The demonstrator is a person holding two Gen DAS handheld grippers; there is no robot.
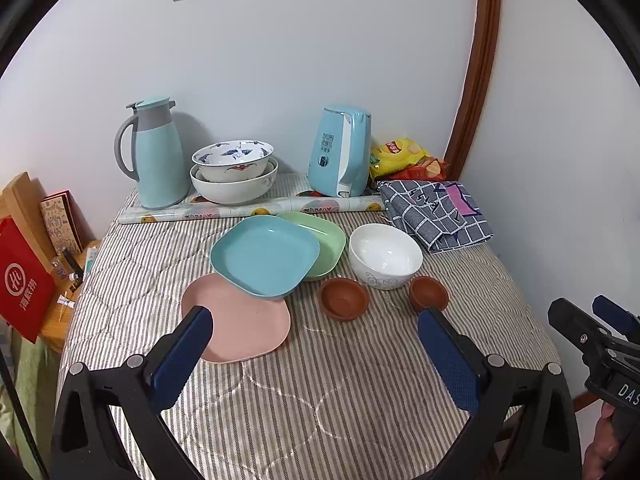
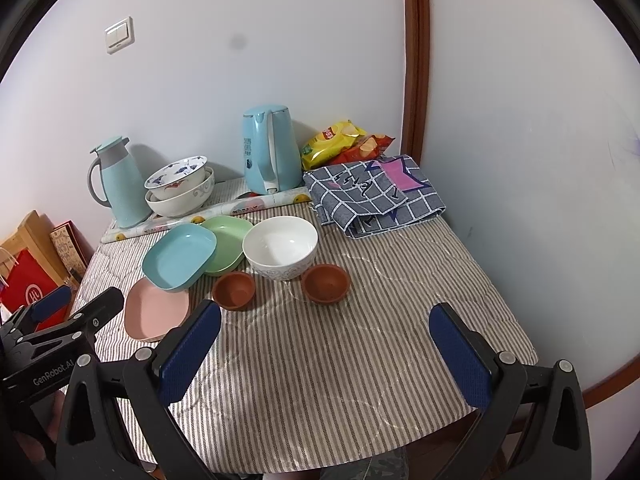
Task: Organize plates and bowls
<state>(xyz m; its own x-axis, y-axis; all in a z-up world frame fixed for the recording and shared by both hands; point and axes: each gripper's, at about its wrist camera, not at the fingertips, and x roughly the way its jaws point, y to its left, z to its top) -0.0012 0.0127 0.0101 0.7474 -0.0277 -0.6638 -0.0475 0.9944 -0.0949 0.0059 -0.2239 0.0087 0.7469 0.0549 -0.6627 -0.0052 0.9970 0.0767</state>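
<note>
Blue plate (image 1: 264, 255) overlapping pink plate (image 1: 244, 320)

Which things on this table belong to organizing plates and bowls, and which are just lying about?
For the job: blue plate, green plate, pink plate, white bowl, two brown bowls, stacked patterned bowls.

Lying about: thermos, kettle, snack bags, checked cloth.

The left gripper (image 1: 314, 344) hangs above the striped tablecloth (image 1: 320, 392) with its blue-padded jaws spread wide and nothing between them. A blue plate (image 1: 264, 256) overlaps a green plate (image 1: 326, 240) behind it and a pink plate (image 1: 244, 320) in front. A white bowl (image 1: 384, 256) stands between two brown saucers (image 1: 343, 298), with the right gripper (image 1: 596, 328) at the frame's right edge.
</note>
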